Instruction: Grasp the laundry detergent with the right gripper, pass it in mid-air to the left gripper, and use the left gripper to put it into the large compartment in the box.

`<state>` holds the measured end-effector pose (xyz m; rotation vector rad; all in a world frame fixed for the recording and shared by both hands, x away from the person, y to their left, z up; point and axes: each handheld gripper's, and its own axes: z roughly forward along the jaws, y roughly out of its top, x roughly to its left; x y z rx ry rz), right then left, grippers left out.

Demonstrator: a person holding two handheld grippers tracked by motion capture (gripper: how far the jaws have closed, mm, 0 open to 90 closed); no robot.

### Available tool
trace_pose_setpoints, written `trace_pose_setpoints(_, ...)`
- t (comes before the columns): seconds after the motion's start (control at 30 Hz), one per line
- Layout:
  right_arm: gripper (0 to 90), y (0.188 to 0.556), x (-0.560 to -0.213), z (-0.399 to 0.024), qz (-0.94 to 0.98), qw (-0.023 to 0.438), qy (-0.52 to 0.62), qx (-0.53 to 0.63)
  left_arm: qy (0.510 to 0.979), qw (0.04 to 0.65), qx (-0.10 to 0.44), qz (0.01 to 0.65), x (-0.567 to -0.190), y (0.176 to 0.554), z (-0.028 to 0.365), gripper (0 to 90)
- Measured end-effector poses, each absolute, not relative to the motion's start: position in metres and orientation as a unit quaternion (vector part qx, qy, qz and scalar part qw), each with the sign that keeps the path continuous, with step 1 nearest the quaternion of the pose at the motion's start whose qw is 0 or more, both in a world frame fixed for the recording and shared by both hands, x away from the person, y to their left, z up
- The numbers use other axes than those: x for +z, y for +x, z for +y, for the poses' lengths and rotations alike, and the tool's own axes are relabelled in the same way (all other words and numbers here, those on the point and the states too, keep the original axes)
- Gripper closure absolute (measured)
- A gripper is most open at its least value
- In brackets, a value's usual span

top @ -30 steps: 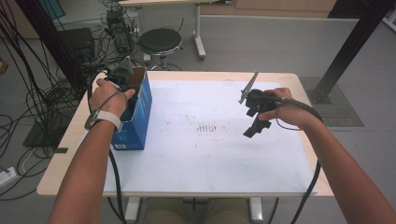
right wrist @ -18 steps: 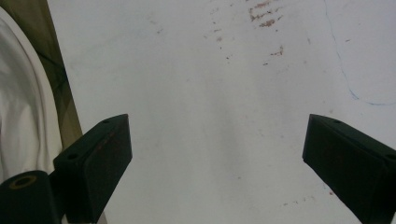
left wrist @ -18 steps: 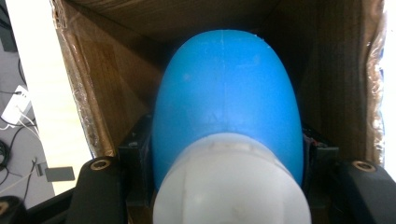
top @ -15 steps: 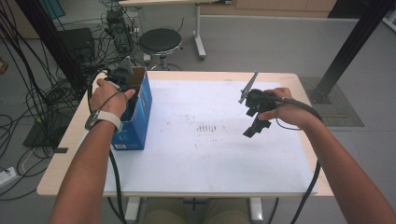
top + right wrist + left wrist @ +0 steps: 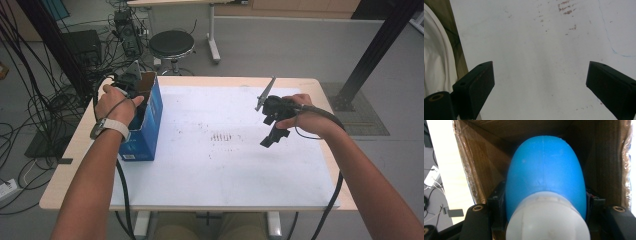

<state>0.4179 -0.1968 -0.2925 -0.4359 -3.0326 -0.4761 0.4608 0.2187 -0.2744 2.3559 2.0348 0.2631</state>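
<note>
The left gripper reaches down into the open top of a blue cardboard box that stands near the left edge of the white sheet on the table. In the left gripper view its jaws are clamped on a blue bottle with a white cap, the bottle sitting inside the box with brown cardboard walls close on both sides (little room to swing either way). The box's near corner lies just inside the table's left edge. The right gripper hangs over the right half of the sheet, well apart from the box, its jaws spread wide with nothing between them; in the right gripper view only bare, faintly smudged sheet lies beneath. Between box and right hand the sheet lies open, with a faint patch of marks near the middle.
</note>
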Motion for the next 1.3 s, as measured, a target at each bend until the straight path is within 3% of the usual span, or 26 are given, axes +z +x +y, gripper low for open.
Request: trace_pose_setpoints(1.3, 8.0, 0.4171, -0.2919, -0.1942, -0.979, 0.019, -0.138, -0.151, 0.754, 0.019, 0.091, 0.650, -0.2748, 0.4584, 0.2186, 37.3)
